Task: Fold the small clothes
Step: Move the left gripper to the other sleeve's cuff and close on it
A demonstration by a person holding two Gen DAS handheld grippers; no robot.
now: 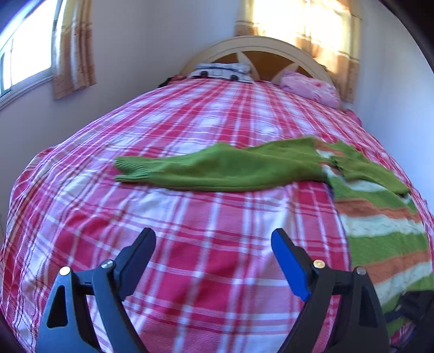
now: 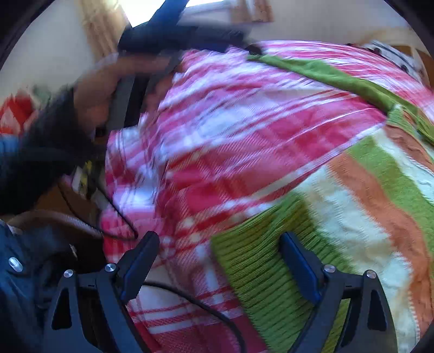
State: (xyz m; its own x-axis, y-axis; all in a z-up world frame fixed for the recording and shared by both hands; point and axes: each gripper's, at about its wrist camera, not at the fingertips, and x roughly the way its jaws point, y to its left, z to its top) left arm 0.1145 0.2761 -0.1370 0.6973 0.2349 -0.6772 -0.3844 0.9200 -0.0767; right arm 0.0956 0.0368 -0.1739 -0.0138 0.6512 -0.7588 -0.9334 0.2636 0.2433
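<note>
Left wrist view: our left tongs [image 1: 213, 239] stand wide and empty above bare plaid bed [image 1: 190, 114]. The striped sweater [image 1: 379, 214] lies toward the bed's right edge, its green sleeve [image 1: 217, 171] stretched across mid-bed; open room ahead.

Right wrist view: right tongs [image 2: 219, 243] wide, empty, straddling the ribbed hem [image 2: 260, 271] near the bed's near edge. Risks, we judge: pinching the bedspread too, or snagging the cable [image 2: 206, 306].

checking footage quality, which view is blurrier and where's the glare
Right wrist view: heavy motion smear across the plaid bedspread and the hand at upper left; only the right gripper is sharp. Left wrist view: mostly crisp, green sleeve slightly soft, sunlit curtain blown out, strong fisheye bulge.
</note>
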